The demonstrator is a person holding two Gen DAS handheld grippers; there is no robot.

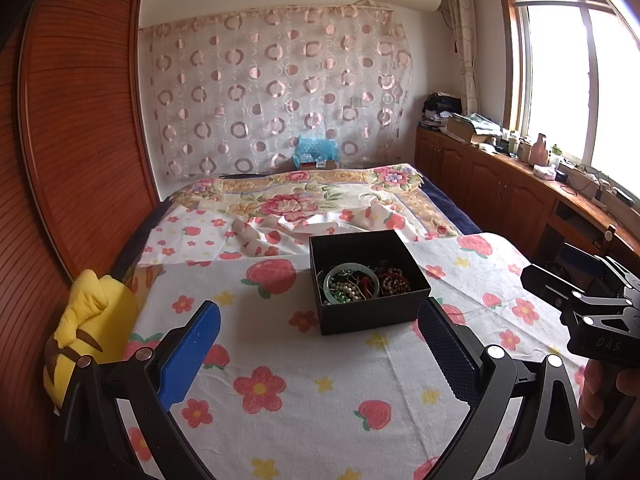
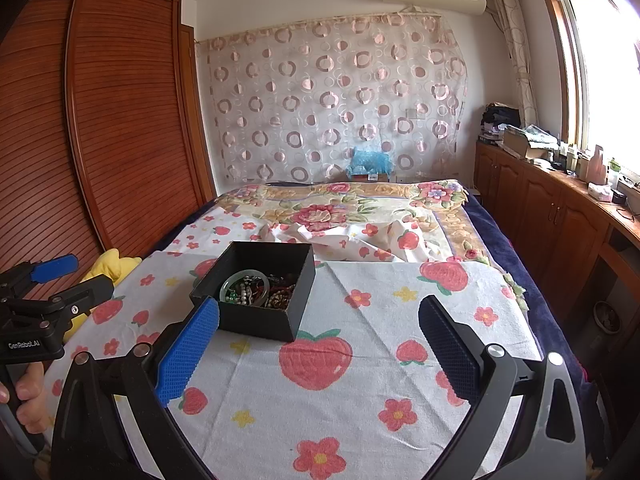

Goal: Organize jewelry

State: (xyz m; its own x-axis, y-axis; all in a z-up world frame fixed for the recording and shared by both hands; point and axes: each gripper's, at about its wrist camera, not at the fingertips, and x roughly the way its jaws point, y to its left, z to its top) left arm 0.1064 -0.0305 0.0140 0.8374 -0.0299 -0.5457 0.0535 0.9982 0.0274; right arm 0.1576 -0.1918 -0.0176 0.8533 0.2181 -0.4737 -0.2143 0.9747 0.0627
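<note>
Hovering above the near edge of the cloth (image 1: 328, 380), left gripper (image 1: 320, 344) and right gripper (image 2: 319, 344), fingers wide, holding nothing. Black box (image 1: 366, 312) toward the far edge, open, with jewelry (image 1: 362, 283) heaped inside: green bangle (image 1: 332, 276), pearls, dark beads. Fits either unsorted or already gathered.

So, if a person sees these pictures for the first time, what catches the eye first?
Probably the open black box in the middle of the strawberry-print cloth, holding a tangle of beads and a pale green bangle. Next, the left gripper and the right gripper, both open and empty, on the near side of the box. A yellow plush toy sits at the cloth's left edge.
</note>
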